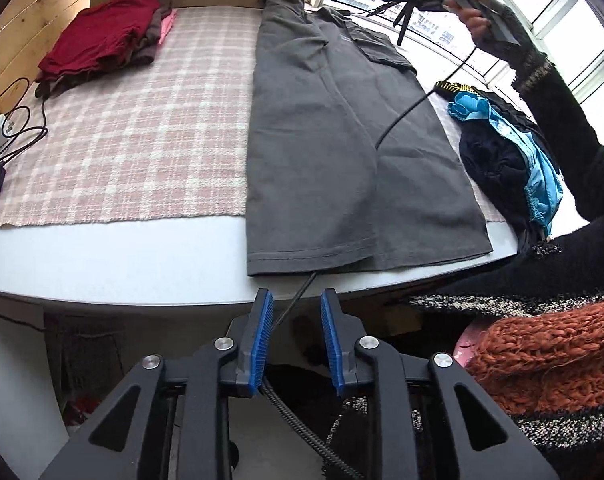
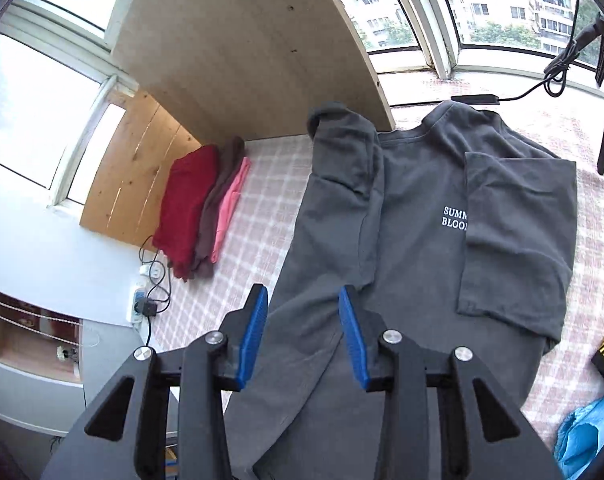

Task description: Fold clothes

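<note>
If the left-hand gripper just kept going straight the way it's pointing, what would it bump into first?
Probably the hem of the grey T-shirt near the table's front edge. The left gripper, open, points there, with a thin cable in line. Depth is uncertain, so it might meet the table edge first.

table | plaid cloth on top | grey T-shirt, folded stack, unfolded pile

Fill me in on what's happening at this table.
A person is folding clothes with a two-finger tool in each hand. A grey T-shirt lies on the checked cloth with both sleeves already folded inward. The right tool hangs open above the shirt, and the left tool sits open off the near table edge; neither holds anything. A folded stack waits on the left, and unfolded clothes lie on the right.
</note>
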{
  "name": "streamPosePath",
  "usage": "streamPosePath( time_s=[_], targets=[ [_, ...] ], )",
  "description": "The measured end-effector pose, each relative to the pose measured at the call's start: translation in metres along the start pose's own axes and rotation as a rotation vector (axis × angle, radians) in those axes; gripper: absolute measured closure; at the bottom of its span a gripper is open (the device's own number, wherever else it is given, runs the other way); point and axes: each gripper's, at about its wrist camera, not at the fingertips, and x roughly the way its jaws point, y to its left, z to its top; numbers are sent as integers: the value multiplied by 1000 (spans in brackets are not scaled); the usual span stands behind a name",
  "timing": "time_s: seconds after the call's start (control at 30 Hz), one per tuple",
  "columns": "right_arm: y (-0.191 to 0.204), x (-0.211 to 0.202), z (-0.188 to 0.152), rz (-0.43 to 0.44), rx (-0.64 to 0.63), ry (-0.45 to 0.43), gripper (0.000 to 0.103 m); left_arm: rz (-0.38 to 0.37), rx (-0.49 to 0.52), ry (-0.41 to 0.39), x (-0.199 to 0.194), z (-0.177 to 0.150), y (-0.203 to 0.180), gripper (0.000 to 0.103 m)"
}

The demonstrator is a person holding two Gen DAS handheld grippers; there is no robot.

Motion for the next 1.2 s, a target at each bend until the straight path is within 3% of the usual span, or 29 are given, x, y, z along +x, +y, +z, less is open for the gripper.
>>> streamPosePath(
  time_s=[0.2,0.33,0.57,0.83,1.03,1.2],
  targets=[
    [6,-61,-69,171,22,52,62,-45,-29,26,36,13,26,78],
    [11,-108,-100,20,-27,-42,60,-44,-35,74,62,18,29,76],
    [13,-48,-89,-75,-99,-23,60,-69,-23,94,82,22,16,76],
    [67,122,-1,-160,-160,126,60,-72,-53,80,83,26,18,73],
    [83,230,39,-381,-158,226,60,-88,-42,74,88,30,18,71],
    [70,267,45,-474,-102,296,60,-94,-22,72,90,30,18,71]
  ],
)
